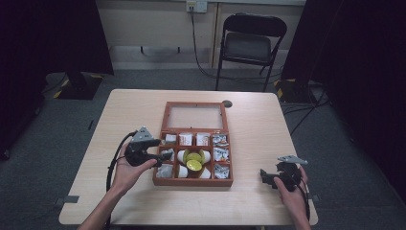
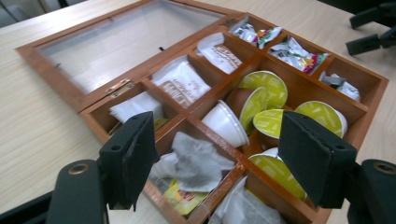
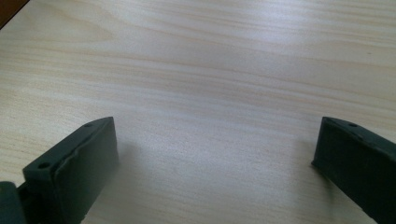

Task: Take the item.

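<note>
l gripper wide over box pods; r gripper wide, bare table.

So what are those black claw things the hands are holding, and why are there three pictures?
They are grippers, squeeze tools a person holds, one per hand. The big picture comes from a camera above the table. It shows the left gripper at the edge of a wooden box and the right gripper over bare table. The other two pictures come from small cameras riding on each gripper, looking past its black jaws. The box, its glass lid open, holds coffee capsules, tea bags and packets. Both grippers are open and hold nothing.
</note>
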{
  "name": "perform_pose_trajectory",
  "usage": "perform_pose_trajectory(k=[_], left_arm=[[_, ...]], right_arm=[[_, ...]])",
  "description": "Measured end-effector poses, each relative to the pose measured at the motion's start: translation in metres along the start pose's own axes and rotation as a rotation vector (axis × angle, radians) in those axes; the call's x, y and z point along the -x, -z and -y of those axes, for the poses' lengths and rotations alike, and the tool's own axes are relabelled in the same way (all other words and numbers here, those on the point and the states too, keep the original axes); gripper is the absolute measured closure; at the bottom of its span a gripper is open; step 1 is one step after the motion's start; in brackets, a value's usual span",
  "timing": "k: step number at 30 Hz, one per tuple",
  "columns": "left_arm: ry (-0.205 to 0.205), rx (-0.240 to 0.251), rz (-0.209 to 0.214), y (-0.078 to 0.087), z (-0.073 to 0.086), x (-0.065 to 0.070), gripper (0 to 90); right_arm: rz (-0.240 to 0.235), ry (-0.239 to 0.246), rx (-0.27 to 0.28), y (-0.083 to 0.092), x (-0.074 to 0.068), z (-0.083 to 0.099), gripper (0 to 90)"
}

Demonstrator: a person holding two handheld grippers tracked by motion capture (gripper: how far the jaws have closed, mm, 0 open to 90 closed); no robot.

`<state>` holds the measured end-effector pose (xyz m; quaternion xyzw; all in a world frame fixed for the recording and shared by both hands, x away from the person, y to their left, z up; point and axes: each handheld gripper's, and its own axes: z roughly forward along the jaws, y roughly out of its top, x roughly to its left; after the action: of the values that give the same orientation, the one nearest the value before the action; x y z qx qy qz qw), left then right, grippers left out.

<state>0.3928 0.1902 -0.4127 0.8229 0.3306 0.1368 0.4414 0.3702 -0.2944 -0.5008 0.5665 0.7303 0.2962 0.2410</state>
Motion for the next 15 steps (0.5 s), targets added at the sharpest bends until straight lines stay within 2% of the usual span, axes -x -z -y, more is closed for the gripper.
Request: perform_pose_trajectory(k=[5, 7, 10, 11, 13, 15], left_arm=[[-0.01, 0.008, 0.012, -0.007, -0.008, 0.007, 27.6], [-0.002, 0.012, 0.007, -0.009, -0.011, 0.008, 28.8], [0.013, 0.019, 0.02, -0.014, -0.015, 0.01, 28.9], [0.006, 0.016, 0.018, -0.015, -0.017, 0.011, 28.9], [0.018, 0.022, 0.046, -0.016, -0.018, 0.011, 28.9], [0.024, 0.029, 0.053, -0.016, -0.019, 0.012, 28.8]], right_arm=[[0.0, 0.0, 0.0, 0.0, 0.0, 0.0, 0.0], [0.0, 0.0, 0.0, 0.0, 0.0, 0.0, 0.0], [0.0, -0.001, 0.0, 0.0, 0.0, 0.0, 0.0], [0.0, -0.001, 0.0, 0.0, 0.0, 0.0, 0.0], [0.0, 0.0, 0.0, 0.0, 0.0, 0.0, 0.0], [0.0, -0.002, 0.0, 0.0, 0.0, 0.0, 0.0]])
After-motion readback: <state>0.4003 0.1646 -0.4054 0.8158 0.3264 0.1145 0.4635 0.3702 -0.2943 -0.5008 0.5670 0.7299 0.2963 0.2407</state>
